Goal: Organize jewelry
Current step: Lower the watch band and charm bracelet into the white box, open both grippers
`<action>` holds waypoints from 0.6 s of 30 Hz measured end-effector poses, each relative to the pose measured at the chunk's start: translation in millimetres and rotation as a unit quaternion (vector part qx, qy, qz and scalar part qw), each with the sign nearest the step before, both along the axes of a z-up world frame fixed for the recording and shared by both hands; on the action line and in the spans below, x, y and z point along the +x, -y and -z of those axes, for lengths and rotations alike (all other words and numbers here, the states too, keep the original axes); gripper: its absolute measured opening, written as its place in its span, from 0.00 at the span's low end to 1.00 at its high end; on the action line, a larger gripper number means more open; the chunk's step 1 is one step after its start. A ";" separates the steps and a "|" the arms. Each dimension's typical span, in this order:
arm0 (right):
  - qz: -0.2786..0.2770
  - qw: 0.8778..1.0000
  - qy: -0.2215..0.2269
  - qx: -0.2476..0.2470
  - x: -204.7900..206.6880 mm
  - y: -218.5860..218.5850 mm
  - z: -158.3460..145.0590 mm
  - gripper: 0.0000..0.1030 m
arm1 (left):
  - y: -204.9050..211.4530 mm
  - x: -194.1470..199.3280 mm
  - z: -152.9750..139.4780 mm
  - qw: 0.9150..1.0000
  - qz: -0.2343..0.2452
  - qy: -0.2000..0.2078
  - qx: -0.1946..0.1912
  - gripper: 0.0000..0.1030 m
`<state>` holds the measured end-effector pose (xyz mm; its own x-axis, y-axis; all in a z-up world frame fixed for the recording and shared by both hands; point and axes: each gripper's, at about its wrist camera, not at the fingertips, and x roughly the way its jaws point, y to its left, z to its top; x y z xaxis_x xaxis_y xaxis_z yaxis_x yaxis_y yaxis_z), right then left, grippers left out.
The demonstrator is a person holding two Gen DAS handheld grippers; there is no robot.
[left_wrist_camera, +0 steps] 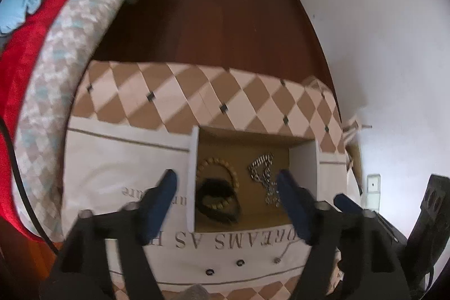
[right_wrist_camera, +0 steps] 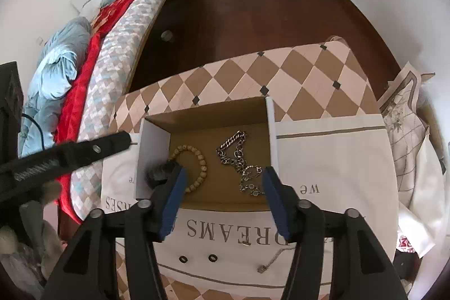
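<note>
An open cardboard box [left_wrist_camera: 194, 173] [right_wrist_camera: 271, 131] sits on a white printed cloth. Inside lie a wooden bead bracelet [left_wrist_camera: 218, 163] [right_wrist_camera: 198, 165], a silver chain [left_wrist_camera: 263, 173] [right_wrist_camera: 239, 156] and a black band [left_wrist_camera: 218, 200] [right_wrist_camera: 159, 172]. Two small rings [right_wrist_camera: 198, 258] and a thin chain with a clasp [right_wrist_camera: 270, 262] lie on the cloth in front of the box; they also show in the left wrist view [left_wrist_camera: 240, 262]. My left gripper [left_wrist_camera: 226, 179] is open and empty above the box. My right gripper [right_wrist_camera: 223, 179] is open and empty above the box's front edge.
The cloth lies on a checkered brown and white table cover [left_wrist_camera: 174, 97] [right_wrist_camera: 303, 69]. A bed with red and blue bedding [right_wrist_camera: 84, 69] stands on the left. Dark wooden floor [right_wrist_camera: 253, 7] lies behind. Another cloth [right_wrist_camera: 407, 114] hangs on the right.
</note>
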<state>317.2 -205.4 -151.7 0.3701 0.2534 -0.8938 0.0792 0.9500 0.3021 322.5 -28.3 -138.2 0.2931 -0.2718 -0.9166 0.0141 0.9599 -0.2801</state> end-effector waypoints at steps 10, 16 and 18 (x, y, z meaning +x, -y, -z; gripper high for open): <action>0.008 0.988 0.009 -0.157 -16.4 -11.7 -9.5 1.00 | -10.9 -27.7 -27.4 0.980 -0.023 0.110 0.162 1.00; 0.000 0.982 0.018 -0.187 -34.3 -24.5 -4.4 1.00 | -24.2 -53.5 -20.9 0.972 -0.034 0.126 0.196 1.00; -0.001 0.983 0.018 -0.184 -37.4 -26.5 -4.3 1.00 | -27.6 -61.9 -19.7 0.972 -0.038 0.125 0.195 1.00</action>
<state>279.8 -179.0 -147.4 0.4021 -0.0830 -0.9118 0.0721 0.9957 -0.0588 260.5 -0.7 -118.5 0.5263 0.1134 -0.8427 -0.0402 0.9933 0.1086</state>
